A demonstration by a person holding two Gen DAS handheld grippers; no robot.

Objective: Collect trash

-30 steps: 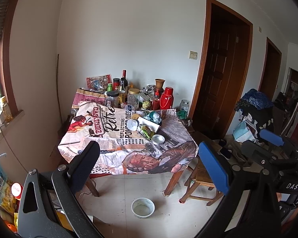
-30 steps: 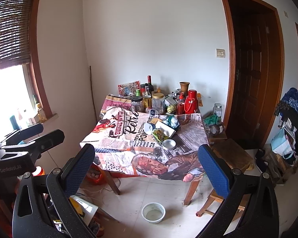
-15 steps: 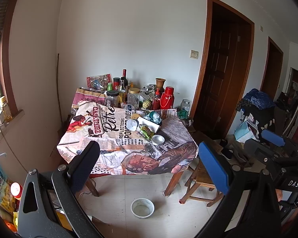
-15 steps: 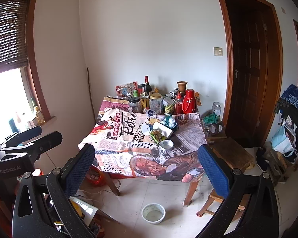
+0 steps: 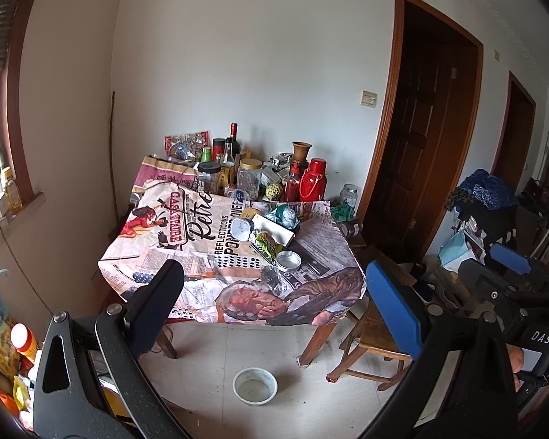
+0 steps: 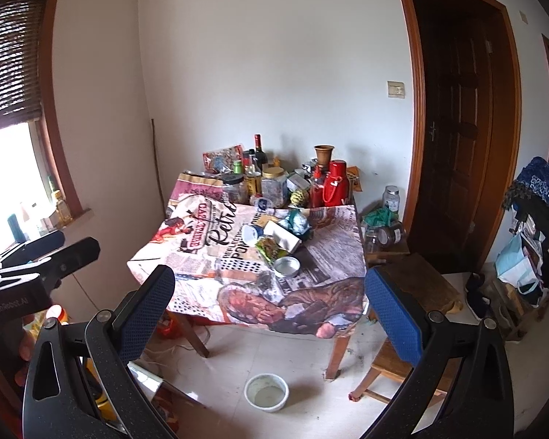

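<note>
Both grippers held wide apart, empty, well back from the table.

Left gripper (image 5: 274, 289) and right gripper (image 6: 271, 292) face the table (image 6: 333, 252). Trash sits mid-table: green wrapper (image 6: 269, 247), crumpled teal bag (image 6: 296, 221), tin lid (image 6: 286, 267), white box (image 6: 283, 236). White bowl (image 6: 266, 392) on the floor below.

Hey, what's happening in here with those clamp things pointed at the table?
A person holds a two-finger gripper in each hand, and both the left gripper and the right gripper are open and empty, well back from the table. The job is collecting trash, but nothing is picked up yet. A green wrapper, a round tin lid and crumpled foil lie on the table.
</note>
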